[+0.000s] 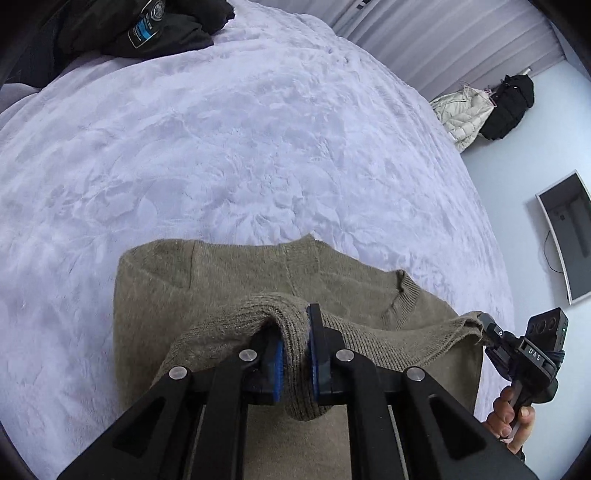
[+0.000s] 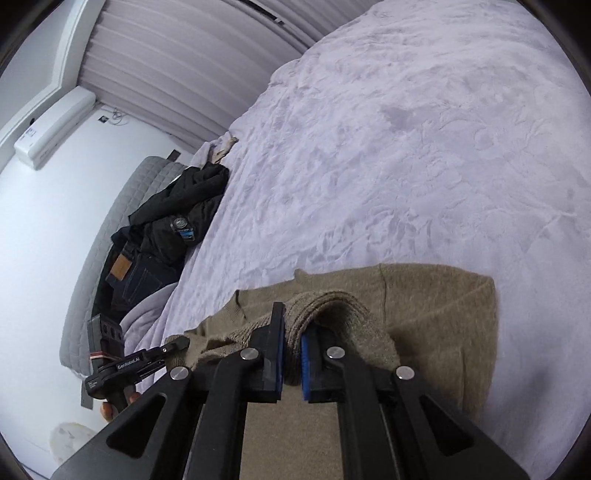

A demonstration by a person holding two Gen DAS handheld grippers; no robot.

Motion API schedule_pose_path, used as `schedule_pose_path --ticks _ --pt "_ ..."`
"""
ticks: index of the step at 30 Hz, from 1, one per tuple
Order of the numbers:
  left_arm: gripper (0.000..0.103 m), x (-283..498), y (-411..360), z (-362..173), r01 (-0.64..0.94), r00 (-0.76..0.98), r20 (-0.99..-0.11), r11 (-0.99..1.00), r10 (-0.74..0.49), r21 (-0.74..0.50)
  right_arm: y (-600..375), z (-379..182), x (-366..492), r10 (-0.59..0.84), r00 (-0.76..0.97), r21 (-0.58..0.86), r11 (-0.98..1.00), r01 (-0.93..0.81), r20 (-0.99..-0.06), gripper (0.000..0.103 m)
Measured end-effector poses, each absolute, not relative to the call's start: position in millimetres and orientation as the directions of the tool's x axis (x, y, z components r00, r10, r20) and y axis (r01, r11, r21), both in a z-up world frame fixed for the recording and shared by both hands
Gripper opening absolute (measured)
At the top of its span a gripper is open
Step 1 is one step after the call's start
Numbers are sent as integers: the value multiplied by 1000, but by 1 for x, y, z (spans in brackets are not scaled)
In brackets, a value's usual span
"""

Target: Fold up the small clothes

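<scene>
A brown knit sweater [image 1: 236,280] lies partly folded on the lavender bed cover [image 1: 221,147]. My left gripper [image 1: 295,332] is shut on the sweater's ribbed hem at one corner and holds it raised above the rest of the garment. My right gripper [image 2: 293,332] is shut on the ribbed hem at the other corner of the sweater [image 2: 436,306]. The right gripper also shows at the right edge of the left wrist view [image 1: 487,332], the left gripper at the lower left of the right wrist view [image 2: 177,345]. The hem stretches between the two.
A pile of dark clothes [image 1: 140,26] lies at the far side of the bed, seen also in the right wrist view [image 2: 173,221]. Jackets [image 1: 484,107] hang on the wall by the curtain. A monitor [image 1: 565,232] is on the wall. The bed cover [image 2: 406,147] stretches wide beyond the sweater.
</scene>
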State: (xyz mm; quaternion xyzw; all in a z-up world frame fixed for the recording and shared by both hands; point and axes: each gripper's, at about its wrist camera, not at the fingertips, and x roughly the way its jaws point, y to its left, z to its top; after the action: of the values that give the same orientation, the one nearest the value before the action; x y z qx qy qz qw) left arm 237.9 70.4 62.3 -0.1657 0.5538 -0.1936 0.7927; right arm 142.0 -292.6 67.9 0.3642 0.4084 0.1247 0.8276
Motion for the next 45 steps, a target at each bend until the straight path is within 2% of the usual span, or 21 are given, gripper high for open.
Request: schedule_pose_path --ticks 2,3,6,7,8,9,10,11,12,13,15,17,22,25,28,31,34,37,40,43,45 --pt "12 249 63 48 90 274 -850 893 -449 -442 -294 55 158 485 620 696 704 141 -616 8" --pt "12 254 61 40 82 242 -864 896 -442 -436 -294 50 163 488 609 697 701 154 -625 12" --pt "13 253 64 36 99 222 -849 878 -479 -469 -297 34 173 491 566 692 690 211 -662 15" --pt "21 251 68 39 110 228 -839 869 -494 -482 -297 31 172 497 559 693 689 210 -664 17" --pt "46 249 73 43 115 231 -823 855 -518 -506 -297 32 170 498 561 693 691 203 -661 18" --pt "63 247 78 47 116 242 -801 836 -547 -536 -298 34 167 497 570 695 692 195 -654 23" --pt "96 243 87 54 112 281 -768 815 -575 -569 -300 37 164 494 584 701 687 192 -644 35" --pt "103 239 93 61 96 328 -758 818 -564 -567 -304 40 160 498 602 716 672 188 -625 44" --pt "103 235 102 69 79 381 -749 826 -542 -558 -308 44 156 497 626 735 652 187 -601 68" --pt "103 235 107 73 78 383 -749 827 -540 -557 -312 49 152 484 654 747 637 192 -582 83" --pt "103 234 115 77 57 380 -761 834 -526 -548 -319 57 144 447 693 749 630 204 -565 84" --pt "103 225 119 84 76 401 -759 844 -514 -531 -320 65 139 425 686 722 657 215 -591 84" --pt "103 212 75 89 226 391 -770 863 -504 -451 -281 85 131 335 662 548 825 137 -671 84" --pt "103 209 24 77 338 418 -819 904 -395 -263 -237 88 142 287 620 395 918 39 -730 84" --pt "103 216 5 55 374 440 -857 922 -267 -95 -202 79 156 102 597 121 993 -8 -795 84" --pt "103 230 24 29 342 424 -885 939 -193 -40 -206 58 164 19 547 20 1000 -3 -837 84" --pt "103 229 53 20 345 405 -871 929 -279 -137 -236 36 165 -10 488 28 997 70 -873 84" --pt "103 222 58 29 360 405 -862 920 -304 -155 -267 31 157 108 503 193 974 119 -858 83" --pt "103 212 57 51 362 451 -834 919 -317 -154 -269 53 144 63 556 164 977 133 -828 83" --pt "103 215 45 70 372 478 -800 909 -363 -191 -254 83 133 63 652 124 991 49 -756 84" --pt "103 222 29 66 381 480 -810 912 -337 -154 -236 88 143 122 645 137 990 -28 -754 84"
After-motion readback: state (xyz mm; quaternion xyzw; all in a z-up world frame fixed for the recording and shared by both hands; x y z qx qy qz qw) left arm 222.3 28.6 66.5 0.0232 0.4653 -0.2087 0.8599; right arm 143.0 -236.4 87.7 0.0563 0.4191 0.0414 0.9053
